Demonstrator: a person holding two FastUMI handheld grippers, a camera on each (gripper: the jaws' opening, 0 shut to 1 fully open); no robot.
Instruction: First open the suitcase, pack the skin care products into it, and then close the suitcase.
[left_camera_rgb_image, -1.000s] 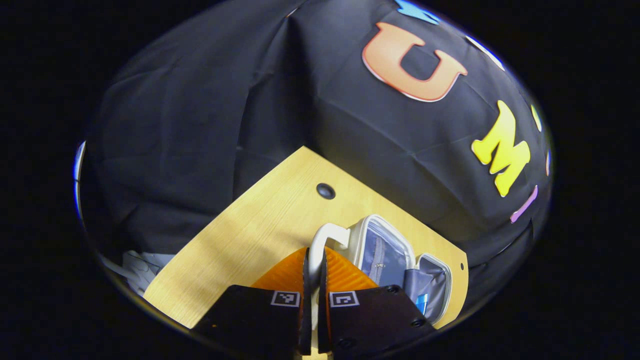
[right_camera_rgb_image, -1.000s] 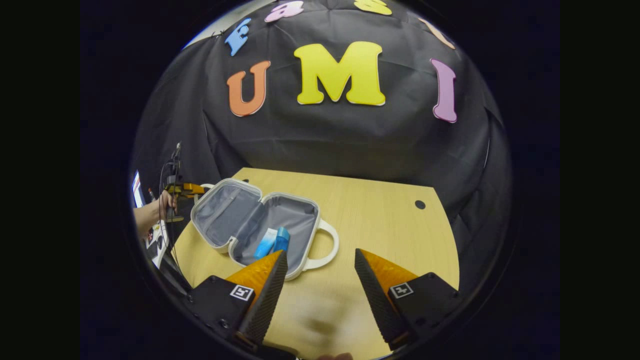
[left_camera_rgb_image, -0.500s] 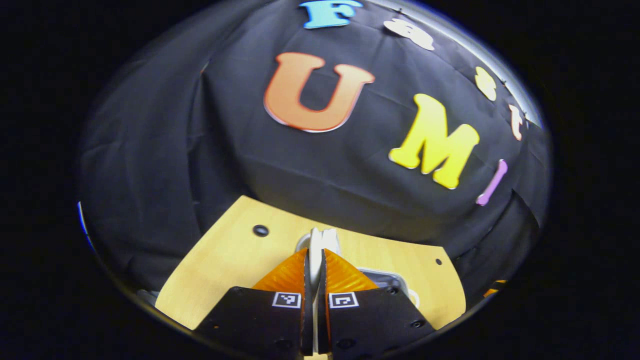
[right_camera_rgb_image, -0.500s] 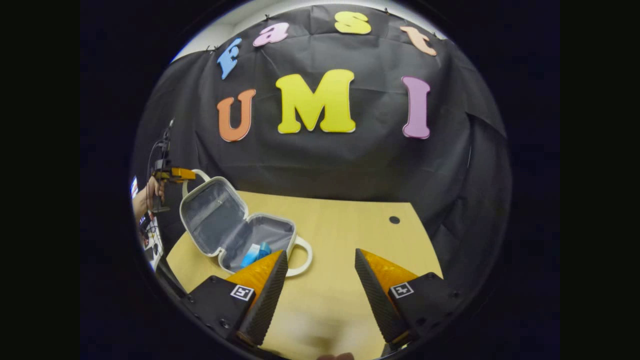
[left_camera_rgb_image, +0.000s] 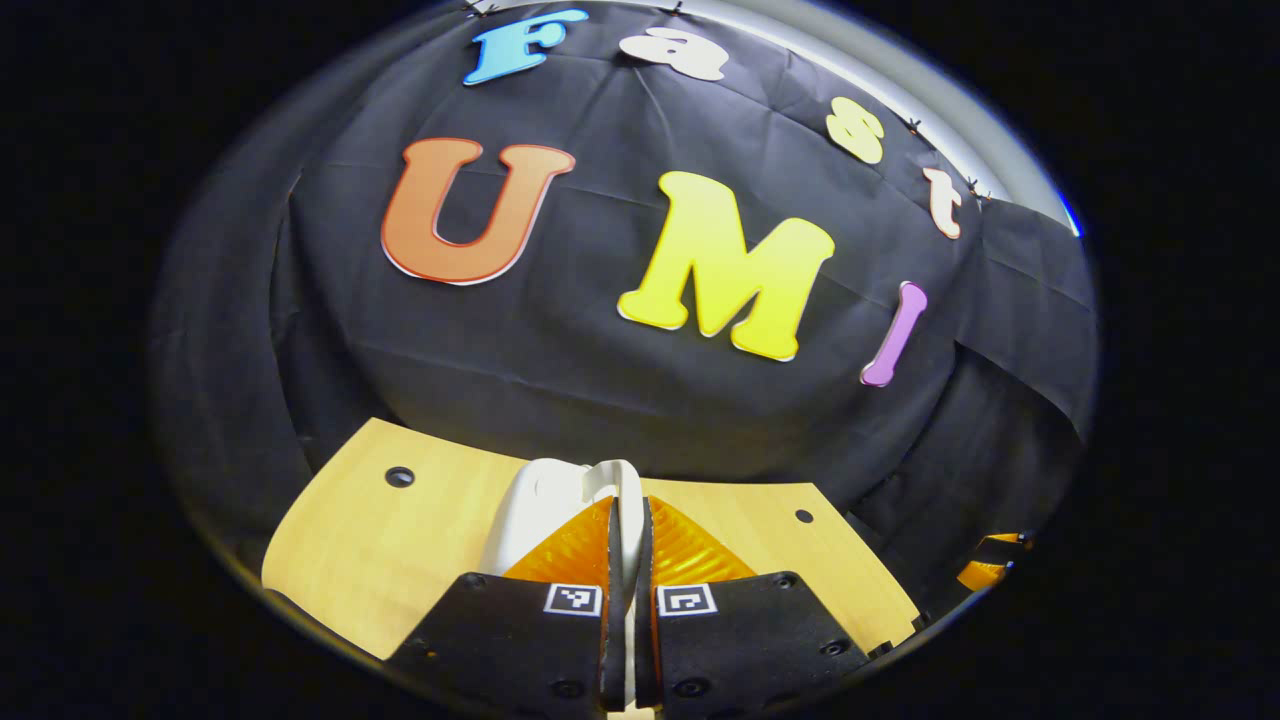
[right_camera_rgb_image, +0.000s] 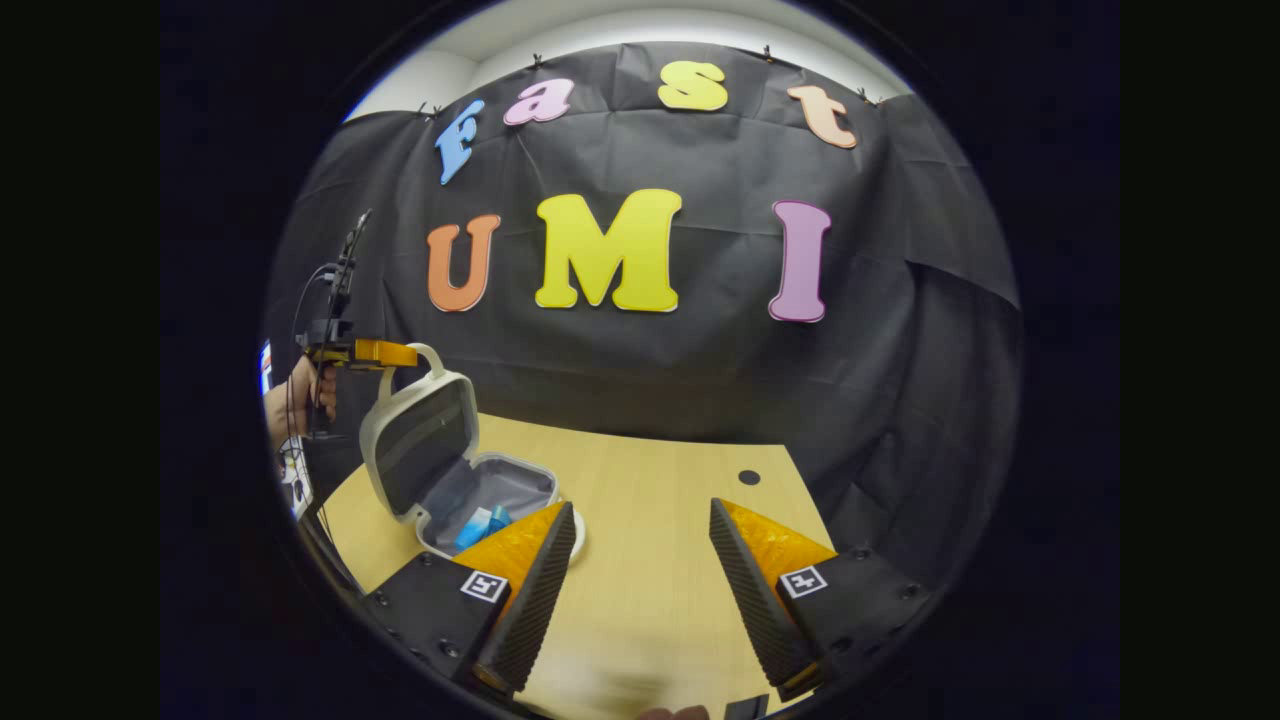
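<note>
The left gripper (left_camera_rgb_image: 627, 545) pinches the white lid handle (right_camera_rgb_image: 418, 358) between its 2 fingers. The suitcase lid (right_camera_rgb_image: 415, 440) stands almost upright, and the base (right_camera_rgb_image: 495, 490) lies on the tabletop (right_camera_rgb_image: 660, 520) toward the right gripper (right_camera_rgb_image: 640, 560), whose fingers are spread and empty. Inside lie 2 blue skin care products (right_camera_rgb_image: 480, 525).

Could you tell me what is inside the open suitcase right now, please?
In the right gripper view, the suitcase holds blue skin care products on its grey lining. The right gripper's finger covers the near corner, so anything there is hidden.
</note>
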